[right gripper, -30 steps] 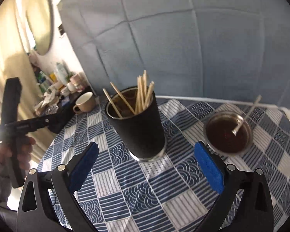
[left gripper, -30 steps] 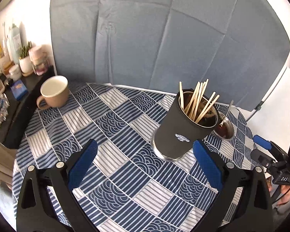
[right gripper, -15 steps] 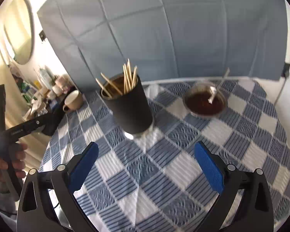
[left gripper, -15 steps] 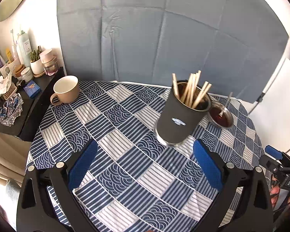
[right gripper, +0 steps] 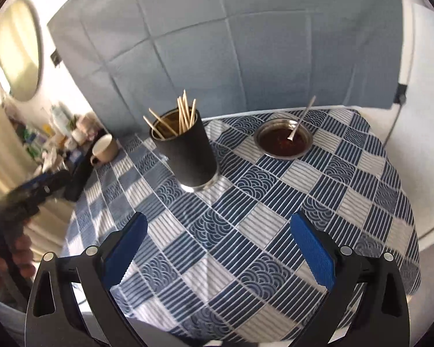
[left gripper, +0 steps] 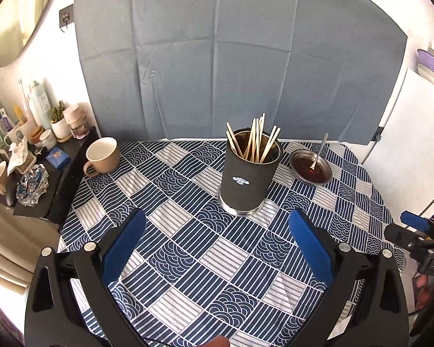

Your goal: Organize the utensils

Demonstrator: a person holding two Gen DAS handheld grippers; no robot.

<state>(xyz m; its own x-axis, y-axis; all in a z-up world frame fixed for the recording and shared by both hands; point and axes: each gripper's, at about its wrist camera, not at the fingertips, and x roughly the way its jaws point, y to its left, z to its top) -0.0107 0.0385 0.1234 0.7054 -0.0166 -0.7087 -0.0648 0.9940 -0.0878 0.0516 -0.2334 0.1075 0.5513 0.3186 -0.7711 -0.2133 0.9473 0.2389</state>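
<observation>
Table [left gripper: 188, 248], round, checked blue-and-white cloth. Holder [left gripper: 250, 177]: dark cylinder, upright, near the middle toward the backdrop, stocked with chopsticks [left gripper: 254, 141] fanned loosely above its rim. Bowl [left gripper: 311, 167]: small, metal, dark sauce, just right of the holder, with a spoon [left gripper: 319, 151] leaning out over its far rim. Mug [left gripper: 102, 156]: beige, at the left edge beside a crowded shelf [left gripper: 29, 156]. Left gripper [left gripper: 217, 248]: jaws spread wide, nothing held, low over the near cloth. Right gripper [right gripper: 220, 248]: likewise wide apart and empty, well short of everything. Task looks all but done, though whether any utensil lies outside these views I cannot tell. Risks: the holder is tall and narrow-footed, so a sideways knock would likely tip it and scatter the sticks; the spoon handle could catch a passing finger and slop sauce onto the cloth; the mug sits near the drop. Open room: the whole near half is bare, with a clear lane between holder and mug.
</observation>
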